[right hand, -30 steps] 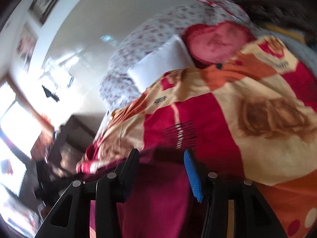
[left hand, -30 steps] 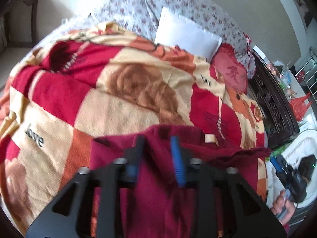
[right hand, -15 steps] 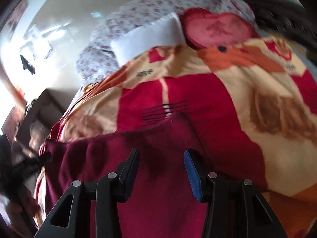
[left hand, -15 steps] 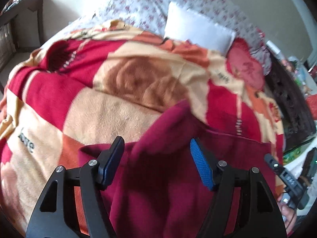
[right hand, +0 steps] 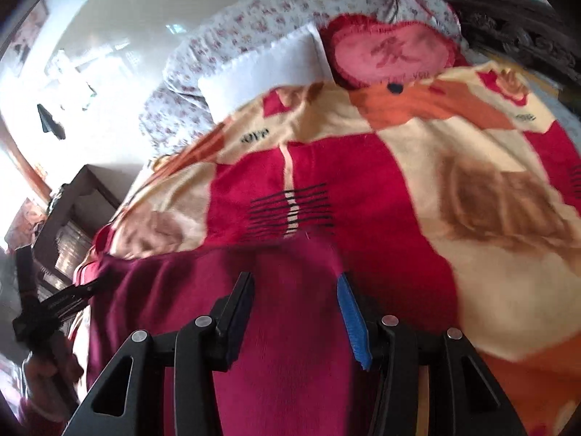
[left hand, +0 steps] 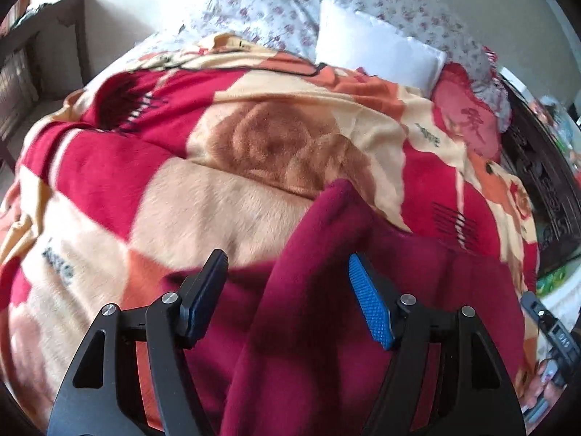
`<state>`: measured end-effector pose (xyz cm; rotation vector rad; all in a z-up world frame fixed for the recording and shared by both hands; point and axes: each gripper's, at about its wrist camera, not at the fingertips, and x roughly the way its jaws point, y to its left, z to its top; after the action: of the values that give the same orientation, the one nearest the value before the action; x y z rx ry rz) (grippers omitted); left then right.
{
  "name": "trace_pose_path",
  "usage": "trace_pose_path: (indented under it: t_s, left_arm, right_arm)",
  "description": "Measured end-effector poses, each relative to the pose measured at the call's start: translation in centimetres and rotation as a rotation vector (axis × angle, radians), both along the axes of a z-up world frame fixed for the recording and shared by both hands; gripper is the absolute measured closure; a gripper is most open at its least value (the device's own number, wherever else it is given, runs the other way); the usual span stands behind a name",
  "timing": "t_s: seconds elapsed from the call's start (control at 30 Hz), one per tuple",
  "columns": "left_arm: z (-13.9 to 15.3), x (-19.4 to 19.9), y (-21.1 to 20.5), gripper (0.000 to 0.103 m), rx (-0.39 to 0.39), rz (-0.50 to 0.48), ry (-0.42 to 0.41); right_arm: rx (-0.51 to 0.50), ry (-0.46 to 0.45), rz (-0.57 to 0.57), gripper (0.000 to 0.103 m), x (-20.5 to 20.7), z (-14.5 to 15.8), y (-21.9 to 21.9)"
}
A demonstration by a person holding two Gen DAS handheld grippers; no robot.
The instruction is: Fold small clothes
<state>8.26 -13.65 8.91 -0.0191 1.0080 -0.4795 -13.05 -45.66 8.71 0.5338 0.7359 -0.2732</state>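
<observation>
Maroon fleece garment [left hand: 319,327] lay on the bed blanket [left hand: 203,196] directly under both tools. The left gripper [left hand: 287,276] stood with its jaws spread wide and held nothing; a raised fold of the garment rose between its fingers. The right gripper [right hand: 296,296] was likewise spread, empty, with soft cloth lying between and below its fingers.

Each tool had black angular arms with round metal pivots; one finger carried a blue, finely ribbed pad [left hand: 368,305], the other a dark pad.

Compared with one second before, the left jaws had parted from a narrow gap on the cloth to a wide one, and the garment had spread flatter. The right gripper's gap looked about unchanged.

The blanket was plush, patterned in red, cream and orange blocks with brown rose shapes. Small dark script on it was partly legible as "love" [left hand: 428,137]. A plain white pillow [left hand: 377,51] lay beyond it, touching a red heart-shaped cushion [right hand: 392,51] bearing an embroidered character. A floral quilt [left hand: 276,7] was heaped behind both.
</observation>
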Motion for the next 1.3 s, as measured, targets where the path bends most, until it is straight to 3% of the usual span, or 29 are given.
trace_pose_path:
  t_s: [0.2,0.3,0.4,0.47,0.57,0.7,0.83,1.03,1.17,1.3]
  left_arm:
    - [0.9,-4.8,3.0,0.033,-0.003,-0.040,-0.040]
    - [-0.3,-7.6,4.2,0.033,0.014,-0.061,-0.019]
    - [-2.3,-9.3,4.8,0.033,0.078,-0.061,-0.016]
    - [-3.9,-9.7,5.0,0.033,0.125,-0.050,0.009]
    - [-4.2,-10.1,5.7,0.033,0.102,-0.028,0.008]
    - [-3.3,-10.6,6.2,0.033,0.104,-0.017,0.001]
    - [-2.7,-11.4,6.4,0.033,0.114,-0.016,-0.025]
    - [-2.4,-12.2,6.8,0.033,0.118,-0.022,-0.031]
    - [-2.6,-12.5,7.0,0.033,0.125,-0.023,-0.019]
    - [-2.7,-12.5,8.0,0.033,0.104,-0.009,0.000]
  right_arm:
    - [-0.096,0.028,0.071,0.057,-5.8,1.3,3.9]
    - [-0.111,0.080,0.081,0.057,-7.4,-0.5,5.4]
    - [-0.155,0.172,0.023,0.057,-7.9,-3.3,5.2]
    - [-0.092,0.155,0.009,0.057,-8.4,-4.6,4.3]
    - [-0.009,0.126,-0.026,0.057,-9.2,-4.2,3.5]
    - [-0.101,0.096,-0.012,0.057,-10.3,-1.2,5.4]
    - [-0.111,0.063,0.061,0.057,-10.8,0.4,7.9]
    - [-0.132,0.111,0.102,0.057,-10.4,-1.3,10.1]
    - [-0.106,0.197,0.109,0.057,-10.1,-4.4,9.7]
    - [-0.140,0.208,0.123,0.057,-10.0,-3.4,10.5]
